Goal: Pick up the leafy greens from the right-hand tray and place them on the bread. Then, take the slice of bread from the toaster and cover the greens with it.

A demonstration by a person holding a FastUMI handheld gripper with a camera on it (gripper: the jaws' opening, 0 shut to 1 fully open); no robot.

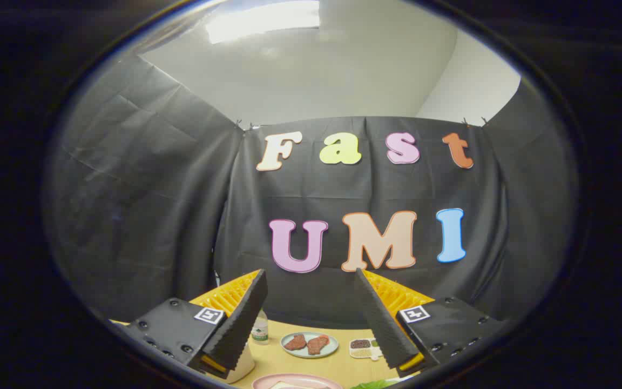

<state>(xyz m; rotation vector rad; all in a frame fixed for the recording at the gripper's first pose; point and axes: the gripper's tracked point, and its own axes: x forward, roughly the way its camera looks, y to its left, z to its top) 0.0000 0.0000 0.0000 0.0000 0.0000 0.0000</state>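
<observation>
My gripper [311, 275] is open and held high above the table, tilted up toward the booth wall, with nothing between its fingers. Far below, between the fingers, the rim of a pink plate [296, 381] shows, with a pale thing on it that I cannot make out. A bit of the leafy greens [376, 384] peeks out just right of that plate, under the right finger. A white rounded object [243, 364], possibly the toaster, sits mostly hidden behind the left finger.
On the wooden table [273, 357] beyond the pink plate stand a grey-blue plate with two pieces of meat [309, 344], a small white compartment tray [365, 348] and a small bottle [260, 327]. The black cloth wall closes the back.
</observation>
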